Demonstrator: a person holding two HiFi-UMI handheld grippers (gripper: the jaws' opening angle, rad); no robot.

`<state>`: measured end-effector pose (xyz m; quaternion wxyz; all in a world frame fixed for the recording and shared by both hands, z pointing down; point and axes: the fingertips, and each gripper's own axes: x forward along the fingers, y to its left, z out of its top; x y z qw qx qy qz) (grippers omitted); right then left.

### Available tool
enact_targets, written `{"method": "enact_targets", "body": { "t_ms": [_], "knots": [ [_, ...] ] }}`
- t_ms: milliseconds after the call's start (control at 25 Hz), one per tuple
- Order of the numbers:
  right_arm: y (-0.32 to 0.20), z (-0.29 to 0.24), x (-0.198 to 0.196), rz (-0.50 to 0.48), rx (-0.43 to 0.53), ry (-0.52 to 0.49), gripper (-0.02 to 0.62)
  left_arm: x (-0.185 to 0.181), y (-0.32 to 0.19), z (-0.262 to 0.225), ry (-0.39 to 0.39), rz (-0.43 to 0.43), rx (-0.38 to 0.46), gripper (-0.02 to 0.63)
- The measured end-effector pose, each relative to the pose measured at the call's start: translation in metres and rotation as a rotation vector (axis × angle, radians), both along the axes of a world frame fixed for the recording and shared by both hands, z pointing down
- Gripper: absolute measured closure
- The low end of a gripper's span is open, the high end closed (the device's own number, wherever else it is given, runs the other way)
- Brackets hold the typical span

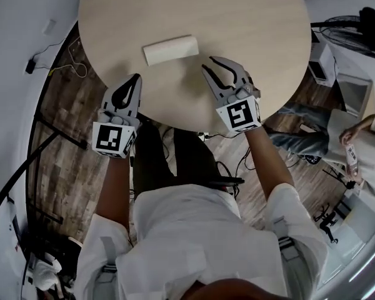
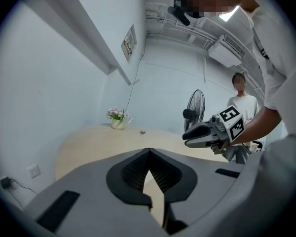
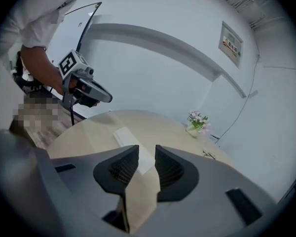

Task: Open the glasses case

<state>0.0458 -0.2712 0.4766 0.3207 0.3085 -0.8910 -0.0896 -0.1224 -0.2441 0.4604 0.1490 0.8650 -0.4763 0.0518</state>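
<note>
White shirt (image 1: 194,242) and shoulders nearest, at the bottom of the head view; both forearms reach over the near edge of the round table (image 1: 250,17). Left gripper (image 1: 135,78): jaws meet at the tips, nothing between them, hovering at the near-left rim. Right gripper (image 1: 210,64): jaws parted by a narrow gap, empty, over the tabletop near centre. Glasses case (image 1: 170,49): pale oblong, flat, lid down, farther in than both grippers and a little left of centre; neither touches it. In the right gripper view it lies straight ahead, past the gap. Seam and hinge side not readable. Judgement: approach stage, opening not begun. To do it well, the left jaws must part first, then pin the base at one end; the right takes the lid's long edge and lifts slowly away from the hinge. A light case on smooth wood likely slides if unbraced. Small flower pot (image 3: 196,123) at the far edge, well apart.
</note>
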Motion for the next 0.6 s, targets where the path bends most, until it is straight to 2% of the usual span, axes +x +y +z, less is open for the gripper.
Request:
{"method": "enact_targets", "body": {
  "t_ms": [160, 280, 440, 600],
  "knots": [
    [-0.009, 0.032, -0.005, -0.065, 0.033, 0.096, 0.492, -0.009, -0.005, 0.02, -0.033, -0.035, -0.003, 0.594],
    [-0.011, 0.058, -0.001, -0.121, 0.048, 0.156, 0.492, -0.002, 0.001, 0.042, -0.095, -0.015, -0.028, 0.594],
    [-0.019, 0.083, -0.001, -0.174, 0.098, 0.229, 0.492, 0.009, -0.004, 0.055, -0.147, 0.009, 0.026, 0.594],
    [-0.025, 0.103, -0.001, -0.214, 0.152, 0.287, 0.492, 0.013, -0.006, 0.058, -0.102, -0.023, 0.058, 0.594]
  ]
}}
